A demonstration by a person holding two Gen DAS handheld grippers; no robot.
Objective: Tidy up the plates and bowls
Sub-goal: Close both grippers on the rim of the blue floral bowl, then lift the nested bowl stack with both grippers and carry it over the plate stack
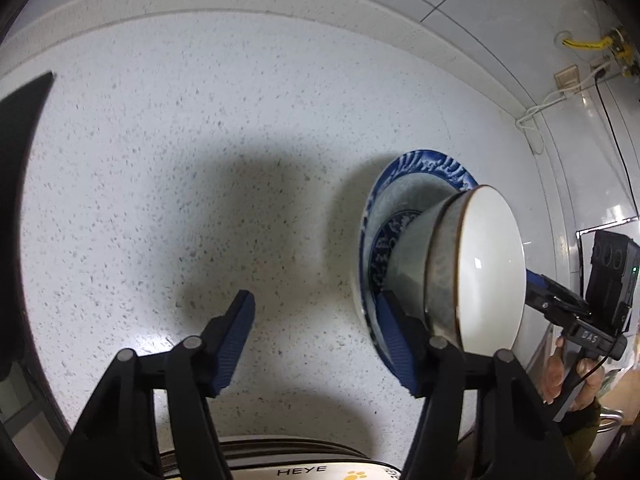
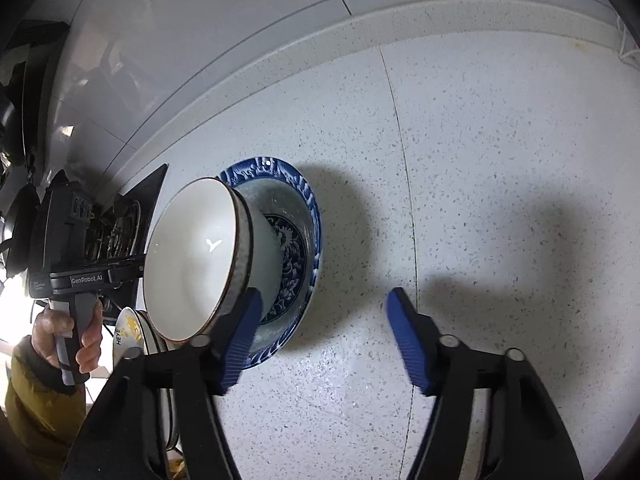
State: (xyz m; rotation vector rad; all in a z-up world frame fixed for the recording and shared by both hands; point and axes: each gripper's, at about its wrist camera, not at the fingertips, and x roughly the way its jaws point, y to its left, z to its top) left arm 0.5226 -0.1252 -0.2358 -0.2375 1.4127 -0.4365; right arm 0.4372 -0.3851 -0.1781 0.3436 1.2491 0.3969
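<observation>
A blue-and-white patterned plate (image 1: 424, 168) lies on the speckled white counter (image 1: 200, 160). Two nested bowls, white inside with a brown rim (image 1: 488, 264), stand in its middle. My left gripper (image 1: 320, 340) is open and empty, its right finger just beside the plate and bowls. In the right wrist view the plate (image 2: 308, 208) and the bowls (image 2: 192, 256) sit left of centre. My right gripper (image 2: 324, 340) is open and empty, its left finger close against the outer bowl. Each view shows the other hand-held gripper beyond the bowls.
A white dish marked HEYE with a yellow paw print (image 1: 320, 470) lies near the front edge; it also shows in the right wrist view (image 2: 128, 330). A tiled wall (image 1: 500, 20) backs the counter, with cables and an outlet (image 1: 568, 80). A dark stove (image 2: 128, 224) stands left.
</observation>
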